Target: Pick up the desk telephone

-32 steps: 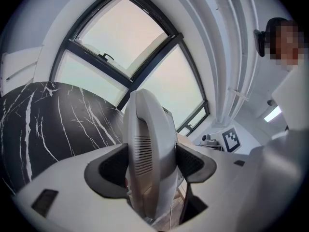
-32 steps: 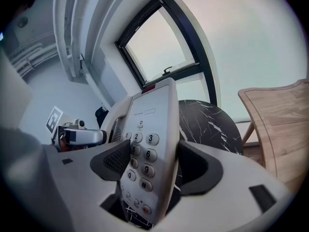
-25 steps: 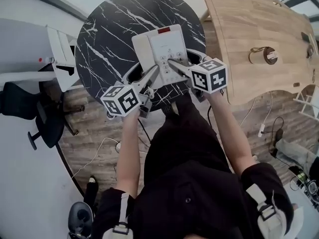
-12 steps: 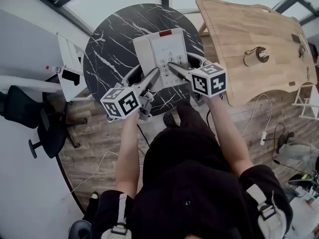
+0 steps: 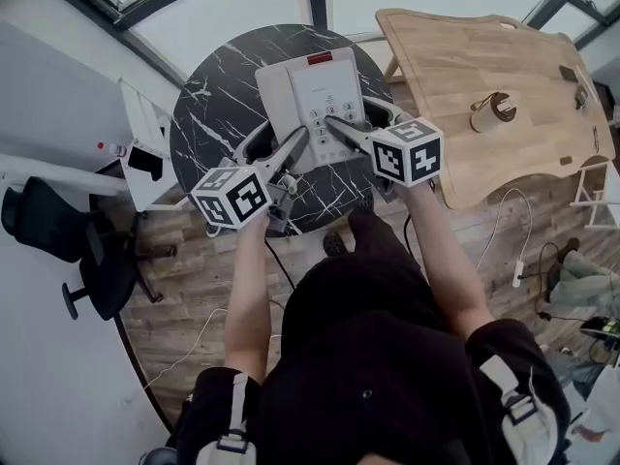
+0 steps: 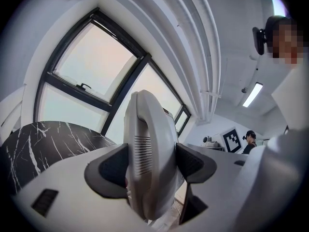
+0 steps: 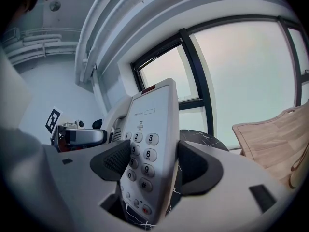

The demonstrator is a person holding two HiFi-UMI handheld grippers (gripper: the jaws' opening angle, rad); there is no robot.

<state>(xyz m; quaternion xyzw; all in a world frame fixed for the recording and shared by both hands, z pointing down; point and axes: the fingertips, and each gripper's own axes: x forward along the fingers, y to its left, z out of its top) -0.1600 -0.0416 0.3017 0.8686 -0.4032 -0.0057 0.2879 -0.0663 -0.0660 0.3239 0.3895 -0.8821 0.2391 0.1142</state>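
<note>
Left gripper point(image 6: 152, 166): the pads are pressing on both sides of the handset point(image 6: 148, 144), which is standing edge-on between them. The jaws are spread wide, because the handset fills the gap.

Right gripper point(image 7: 157, 164): the jaws are clamping the keypad edge of the desk telephone point(image 5: 316, 93), one pad on the button face and one behind the body. They are likewise held wide by the thing they grip.

Both grippers are holding the telephone from its near end, left and right, with the handset lying in its cradle on the left side.

Progress: the grasp is done and the lift is under way. The telephone is probably clear of the round marble table point(image 5: 218, 100), though no view is showing the gap under its base.

Against the earlier head views, the table is looking smaller beneath the phone. The phone's far edge is now nearing the table's far rim, so it is rising. The grip is looking unchanged.

Left to do: nothing but holding it steady.
</note>
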